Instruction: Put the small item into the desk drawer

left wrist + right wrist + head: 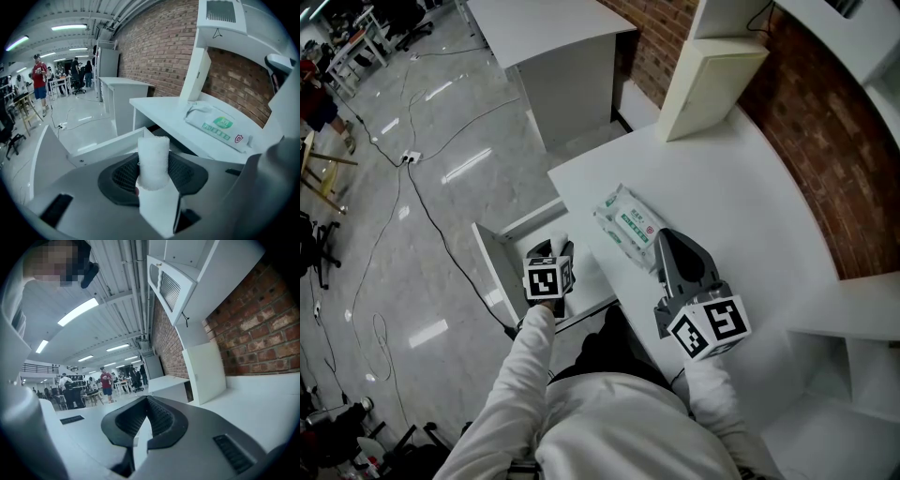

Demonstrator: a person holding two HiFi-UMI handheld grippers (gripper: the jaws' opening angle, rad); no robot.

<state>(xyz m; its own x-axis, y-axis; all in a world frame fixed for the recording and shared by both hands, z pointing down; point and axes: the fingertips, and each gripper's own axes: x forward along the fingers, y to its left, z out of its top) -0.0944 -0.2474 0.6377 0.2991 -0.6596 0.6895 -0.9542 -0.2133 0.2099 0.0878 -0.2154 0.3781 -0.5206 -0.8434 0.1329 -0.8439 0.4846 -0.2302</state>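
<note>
Small item (153,161): short white cylinder with a rough, foam-like or meshy surface. It stands upright between the fingers (124,174) of the left gripper (153,174), which pinch it from both sides around its lower half. The top sticks out clear above the pads.

Handling, my read:
- Light, probably soft and a bit squashy. No visible crush at the pads, so the current squeeze looks about right.
- The rough surface should give good friction, so slip risk is low.
- The grip sits low on the body and the top is free, so it could tip if bumped on the drawer edge. A mid-height hold across the diameter is the safest spot.
- Not fragile. A short drop into the drawer should be fine, though it may roll if it lands on its side.

Position: in the head view the left gripper (548,267) hangs over the open drawer (499,251), which is pulled out under the worktop (741,187).

The right gripper (147,417) has its fingers pressed together with nothing between them. It rests over the worktop just beside a wet-wipes pack (628,223).

Stage: carry looks done, release into the drawer still pending.
</note>
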